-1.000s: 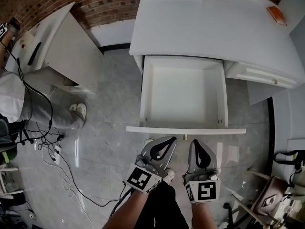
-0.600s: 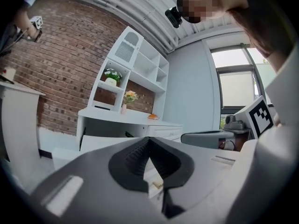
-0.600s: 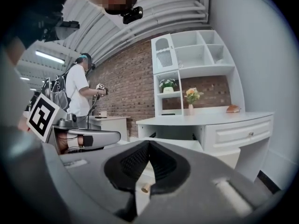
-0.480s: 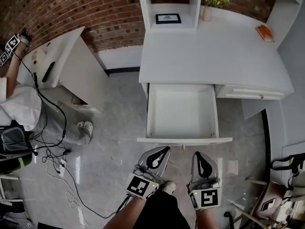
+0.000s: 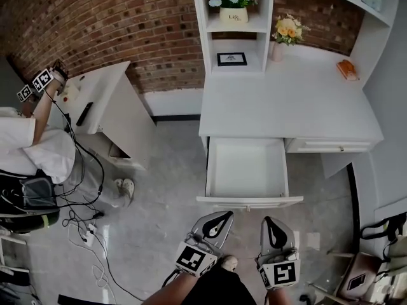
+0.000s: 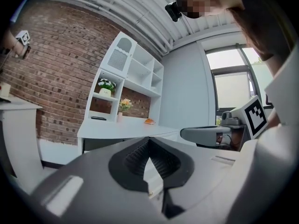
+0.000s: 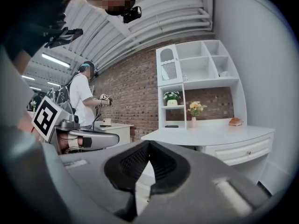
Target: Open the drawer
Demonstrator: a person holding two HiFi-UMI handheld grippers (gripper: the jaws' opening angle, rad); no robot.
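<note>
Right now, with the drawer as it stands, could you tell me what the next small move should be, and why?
Probably none on the drawer: it already stands pulled well out of the desk, its inside bare. The left tongs and right tongs are both shut, empty and apart from its front. I would just lower them to rest, clear of it.

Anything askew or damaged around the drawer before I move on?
Nothing stands out. The drawer sits pulled out square to the desk, empty and intact; the neighbouring drawer is shut, and the vase stands upright.
</note>
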